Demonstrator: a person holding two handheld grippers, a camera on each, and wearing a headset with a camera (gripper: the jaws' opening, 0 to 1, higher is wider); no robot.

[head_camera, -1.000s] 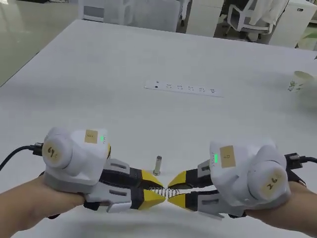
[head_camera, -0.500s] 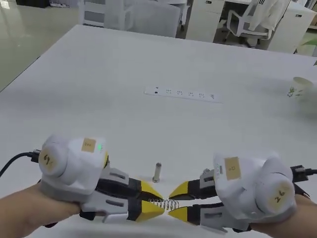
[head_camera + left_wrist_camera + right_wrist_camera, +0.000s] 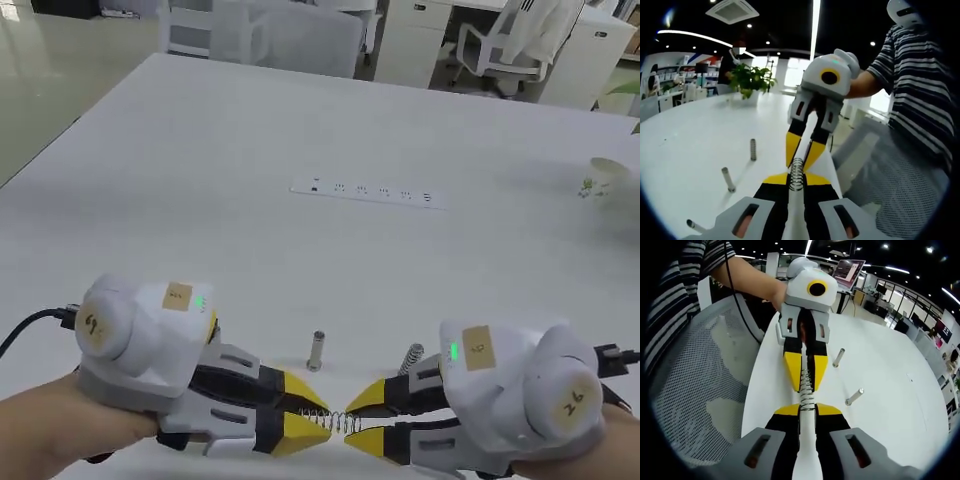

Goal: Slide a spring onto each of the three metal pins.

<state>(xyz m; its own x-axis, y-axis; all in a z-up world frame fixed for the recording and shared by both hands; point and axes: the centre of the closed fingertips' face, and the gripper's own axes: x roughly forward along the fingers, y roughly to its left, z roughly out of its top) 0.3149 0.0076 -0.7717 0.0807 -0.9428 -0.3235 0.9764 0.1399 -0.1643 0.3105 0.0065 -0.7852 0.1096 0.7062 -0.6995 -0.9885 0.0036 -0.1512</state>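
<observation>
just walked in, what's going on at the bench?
A person holds a hand-held gripper in each hand, tips facing each other low over the white table. The left hand-held gripper and the right hand-held gripper each pinch one end of a spring running between them. Behind them a bare pin stands upright, and a second pin looks already wrapped in coils. Whether a pin sits inside the held spring is unclear.

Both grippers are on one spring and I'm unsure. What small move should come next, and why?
Probably open the left gripper and let the right gripper keep the spring. Both sets of jaws pinch its ends, tip to tip, so it cannot go over the bare upright pin just beyond until one lets go.
</observation>
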